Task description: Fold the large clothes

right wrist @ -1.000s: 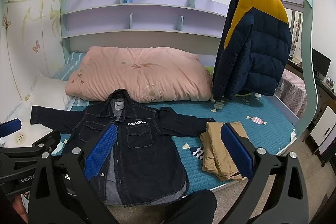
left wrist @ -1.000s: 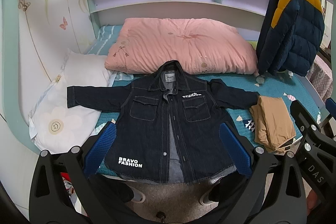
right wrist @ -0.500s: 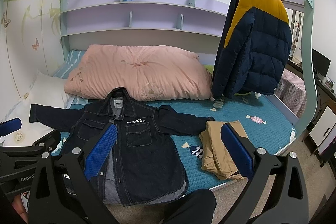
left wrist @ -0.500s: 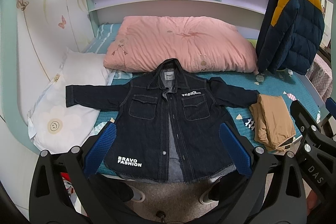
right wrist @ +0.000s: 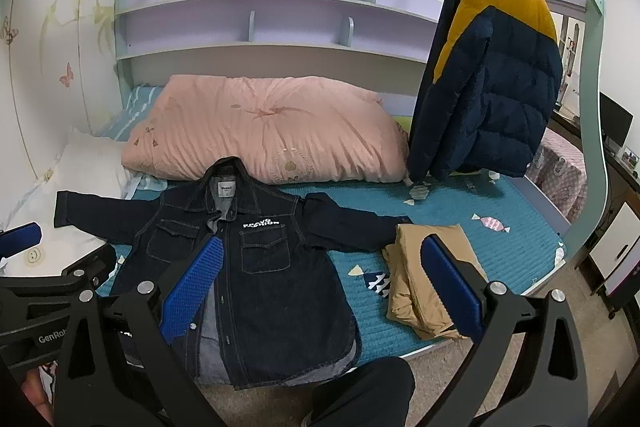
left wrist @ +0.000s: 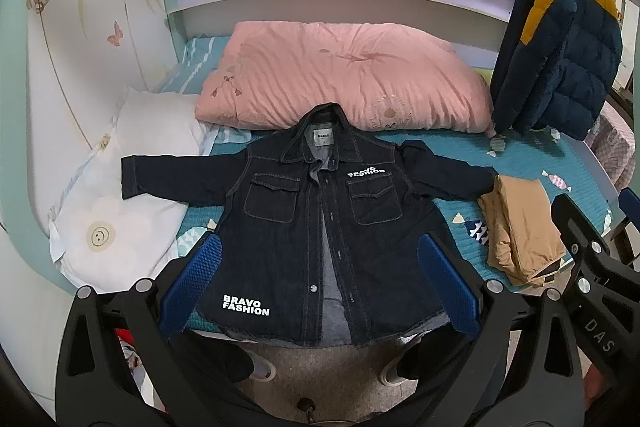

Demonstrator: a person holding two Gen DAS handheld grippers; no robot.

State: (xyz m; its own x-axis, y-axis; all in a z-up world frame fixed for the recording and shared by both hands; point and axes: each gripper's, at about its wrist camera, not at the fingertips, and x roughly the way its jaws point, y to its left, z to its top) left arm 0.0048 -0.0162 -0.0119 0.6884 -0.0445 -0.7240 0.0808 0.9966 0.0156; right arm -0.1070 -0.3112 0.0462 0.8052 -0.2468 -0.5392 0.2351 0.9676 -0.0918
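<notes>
A dark denim jacket (left wrist: 320, 227) with white "BRAVO FASHION" lettering lies flat and face up on the teal bed, both sleeves spread out, hem at the front edge. The same jacket (right wrist: 256, 267) shows at lower left in the right wrist view. My left gripper (left wrist: 320, 285) hangs open over the jacket's hem, holding nothing. My right gripper (right wrist: 320, 285) is open too, held above the bed between the jacket's right side and a folded tan garment (right wrist: 428, 283). That tan garment (left wrist: 520, 223) touches the jacket's right cuff.
A pink quilt (left wrist: 344, 75) lies behind the collar and a white pillow (left wrist: 120, 187) sits under the left sleeve. A navy and yellow puffer coat (right wrist: 488, 75) hangs at the right. Bare teal mattress (right wrist: 500, 227) lies right of the tan garment. The person's legs (right wrist: 360, 391) stand at the bed's edge.
Both grippers have drifted slightly, so the jacket sits a little higher in each view. Nothing on the bed has moved.
</notes>
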